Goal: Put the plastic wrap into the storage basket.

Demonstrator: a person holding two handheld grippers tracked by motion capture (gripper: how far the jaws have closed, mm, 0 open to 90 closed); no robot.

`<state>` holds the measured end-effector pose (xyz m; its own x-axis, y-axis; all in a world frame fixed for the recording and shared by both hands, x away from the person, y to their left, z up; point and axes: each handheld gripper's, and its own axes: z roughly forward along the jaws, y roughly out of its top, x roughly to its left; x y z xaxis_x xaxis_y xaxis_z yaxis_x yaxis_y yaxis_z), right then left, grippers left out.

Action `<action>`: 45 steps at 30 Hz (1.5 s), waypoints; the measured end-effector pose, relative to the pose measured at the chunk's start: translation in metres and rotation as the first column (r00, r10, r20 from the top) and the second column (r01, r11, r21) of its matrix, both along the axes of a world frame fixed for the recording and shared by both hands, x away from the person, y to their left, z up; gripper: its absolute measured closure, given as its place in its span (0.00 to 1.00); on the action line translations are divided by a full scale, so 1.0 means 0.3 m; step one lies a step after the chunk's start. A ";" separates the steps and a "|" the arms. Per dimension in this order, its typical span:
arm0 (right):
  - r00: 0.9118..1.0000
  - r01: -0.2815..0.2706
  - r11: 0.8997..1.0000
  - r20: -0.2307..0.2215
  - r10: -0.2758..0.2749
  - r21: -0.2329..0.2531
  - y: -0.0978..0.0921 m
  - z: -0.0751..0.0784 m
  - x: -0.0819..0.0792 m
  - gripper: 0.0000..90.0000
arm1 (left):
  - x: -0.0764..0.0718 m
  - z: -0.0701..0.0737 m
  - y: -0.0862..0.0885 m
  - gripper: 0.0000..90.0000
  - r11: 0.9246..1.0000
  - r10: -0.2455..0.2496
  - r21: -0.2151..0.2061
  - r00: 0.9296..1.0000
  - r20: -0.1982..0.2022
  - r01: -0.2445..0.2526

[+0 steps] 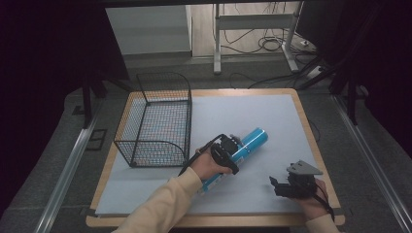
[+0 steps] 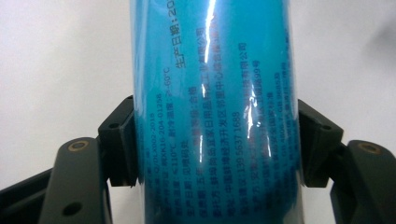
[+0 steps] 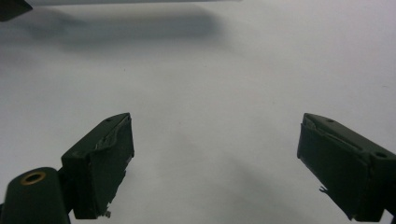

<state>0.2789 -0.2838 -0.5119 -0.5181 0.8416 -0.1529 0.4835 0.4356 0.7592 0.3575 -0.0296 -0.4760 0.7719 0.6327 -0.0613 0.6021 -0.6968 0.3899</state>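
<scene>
Left claw clamps the glossy blue tube mid-body; it probably could slip or tilt. Right claw stands apart, idle.

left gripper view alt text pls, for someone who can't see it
A glossy blue cylinder printed with small dark text stands between the left gripper's two black jaws, whose pads press against its sides. Behind it lies a plain white surface.
</scene>
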 end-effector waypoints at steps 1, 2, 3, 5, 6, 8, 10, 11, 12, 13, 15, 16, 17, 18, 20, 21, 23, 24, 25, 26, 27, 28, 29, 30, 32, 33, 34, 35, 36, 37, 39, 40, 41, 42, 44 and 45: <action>1.000 -0.001 1.000 -0.002 0.001 -0.001 -0.001 0.000 0.000 0.12 | 0.000 0.004 0.003 0.34 1.000 -0.010 0.006 1.000 0.003 0.010; 1.000 -0.001 1.000 -0.002 0.001 -0.001 -0.001 0.000 0.000 0.12 | -0.002 0.006 0.003 0.34 1.000 -0.005 -0.002 1.000 0.009 0.005; 1.000 0.001 1.000 -0.001 -0.001 0.000 -0.001 0.000 0.001 0.12 | -0.003 0.009 0.004 0.35 1.000 -0.006 -0.002 1.000 0.012 0.006; 1.000 0.002 1.000 0.001 -0.002 0.000 -0.002 0.000 0.001 0.12 | -0.003 0.016 0.010 0.35 1.000 -0.012 -0.001 1.000 0.017 0.012; 1.000 0.004 1.000 0.002 -0.004 0.001 -0.002 0.000 0.001 0.12 | -0.002 0.018 0.013 0.35 1.000 -0.015 -0.005 1.000 0.020 0.015; 1.000 0.007 1.000 0.003 -0.007 0.006 -0.003 0.002 0.000 0.12 | -0.002 0.024 0.019 0.35 1.000 -0.013 -0.011 1.000 0.024 0.013; 1.000 0.007 1.000 0.004 -0.007 0.004 -0.003 0.001 0.000 0.12 | -0.002 0.030 0.026 0.35 1.000 -0.013 -0.017 1.000 0.027 0.013; 1.000 0.007 1.000 0.003 -0.007 0.005 -0.003 0.001 0.000 0.12 | -0.002 0.034 0.030 0.35 1.000 -0.013 -0.020 1.000 0.027 0.014; 1.000 0.007 1.000 0.002 -0.007 0.004 -0.003 0.000 0.001 0.12 | -0.002 0.037 0.033 0.35 1.000 -0.013 -0.021 0.999 0.029 0.014; 1.000 0.007 1.000 0.002 -0.007 0.004 -0.003 0.000 0.001 0.12 | -0.001 0.040 0.036 0.35 1.000 -0.015 -0.020 1.000 0.025 0.016; 1.000 0.007 1.000 0.002 -0.007 0.002 -0.003 0.000 0.001 0.12 | 0.001 0.046 0.043 0.35 0.999 -0.030 -0.010 0.999 0.022 0.030; 1.000 0.007 1.000 0.002 -0.007 0.003 -0.003 0.000 0.001 0.12 | 0.001 0.048 0.046 0.35 0.999 -0.031 -0.008 0.999 0.025 0.031; 1.000 0.009 1.000 0.003 -0.009 0.003 -0.003 0.000 0.001 0.12 | 0.002 0.050 0.050 0.35 1.000 -0.028 -0.007 0.999 0.025 0.028; 1.000 0.010 1.000 0.003 -0.010 0.004 -0.004 0.000 0.002 0.12 | 0.003 0.051 0.052 0.35 1.000 -0.026 -0.011 0.999 0.023 0.027; 1.000 0.011 1.000 0.003 -0.011 0.004 -0.004 0.000 0.002 0.12 | 0.005 0.053 0.057 0.35 1.000 -0.022 -0.013 0.999 0.030 0.022; 1.000 0.010 1.000 0.004 -0.010 0.003 -0.004 0.000 0.002 0.12 | 0.005 0.055 0.060 0.35 1.000 -0.016 -0.020 0.999 0.032 0.017; 1.000 0.010 1.000 0.004 -0.010 0.003 -0.004 0.000 0.002 0.12 | 0.008 0.059 0.065 0.35 0.999 -0.011 -0.029 0.999 0.032 0.012; 1.000 0.011 1.000 0.004 -0.011 0.003 -0.005 0.000 0.002 0.12 | 0.008 0.062 0.066 0.35 0.999 -0.008 -0.035 0.999 0.032 0.009; 1.000 0.011 1.000 0.004 -0.011 0.003 -0.005 0.000 0.002 0.12 | 0.010 0.066 0.069 0.35 0.999 -0.006 -0.043 0.999 0.034 0.007; 1.000 0.011 1.000 0.004 -0.011 0.002 -0.005 0.000 0.002 0.12 | 0.012 0.072 0.072 0.35 0.999 -0.004 -0.047 0.999 0.034 0.006; 1.000 0.012 1.000 0.004 -0.012 0.002 -0.005 -0.001 0.002 0.12 | 0.014 0.080 0.074 0.35 0.999 -0.004 -0.051 0.999 0.036 0.005; 1.000 0.012 1.000 0.004 -0.012 0.001 -0.006 -0.001 0.002 0.12 | 0.016 0.088 0.076 0.35 0.998 -0.002 -0.057 0.999 0.039 0.005; 1.000 0.013 1.000 0.004 -0.013 0.001 -0.006 -0.001 0.002 0.12 | 0.018 0.098 0.078 0.35 0.998 0.000 -0.059 0.999 0.044 0.003; 1.000 0.013 1.000 0.003 -0.013 0.000 -0.006 -0.001 0.002 0.12 | 0.021 0.110 0.080 0.35 0.998 -0.001 -0.063 0.999 0.046 0.003; 1.000 0.011 1.000 0.003 -0.011 -0.001 -0.005 -0.002 0.003 0.12 | 0.026 0.129 0.085 0.35 0.997 0.000 -0.076 0.999 0.045 0.003; 1.000 0.011 1.000 0.003 -0.011 -0.001 -0.005 -0.002 0.003 0.12 | 0.028 0.138 0.086 0.35 0.997 0.005 -0.080 0.999 0.049 -0.001; 1.000 0.010 1.000 0.003 -0.010 -0.001 -0.004 -0.001 0.002 0.12 | 0.030 0.148 0.086 0.35 0.997 0.006 -0.080 0.998 0.055 -0.001; 1.000 0.010 1.000 0.004 -0.010 -0.001 -0.004 -0.001 0.001 0.12 | 0.031 0.158 0.086 0.35 0.997 0.006 -0.079 0.998 0.062 -0.001; 1.000 0.010 1.000 0.004 -0.010 -0.001 -0.004 -0.001 0.001 0.12 | 0.032 0.166 0.086 0.35 0.997 0.007 -0.081 0.998 0.065 -0.002; 1.000 0.011 1.000 0.004 -0.011 -0.001 -0.004 0.000 0.001 0.12 | 0.033 0.173 0.086 0.35 0.996 0.009 -0.084 0.998 0.068 -0.003; 1.000 0.011 1.000 0.004 -0.011 -0.002 -0.004 -0.001 0.001 0.12 | 0.036 0.186 0.087 0.35 0.996 0.007 -0.089 0.997 0.072 -0.001; 1.000 0.012 1.000 0.004 -0.012 -0.002 -0.004 -0.001 0.002 0.12 | 0.037 0.191 0.086 0.35 0.996 0.009 -0.090 0.997 0.075 -0.002; 1.000 0.012 1.000 0.004 -0.012 -0.003 -0.005 -0.001 0.002 0.12 | 0.038 0.196 0.084 0.35 0.996 0.006 -0.087 0.997 0.078 0.001; 1.000 0.012 1.000 0.003 -0.012 -0.004 -0.004 -0.002 0.002 0.12 | 0.040 0.199 0.082 0.35 0.996 0.007 -0.086 0.997 0.075 0.000; 1.000 0.012 1.000 0.002 -0.012 -0.007 -0.004 -0.003 0.003 0.13 | 0.047 0.204 0.074 0.35 0.997 0.006 -0.081 0.997 0.074 0.000; 1.000 0.015 1.000 -0.001 -0.015 -0.009 -0.004 -0.003 0.003 0.13 | 0.051 0.207 0.070 0.35 0.997 0.004 -0.079 0.997 0.074 0.002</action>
<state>0.2799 -0.2850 -0.5128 -0.5060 0.8476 -0.1600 0.4905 0.4353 0.7549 0.3728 -0.0086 -0.4139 0.7754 0.6292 -0.0536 0.5703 -0.6613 0.4872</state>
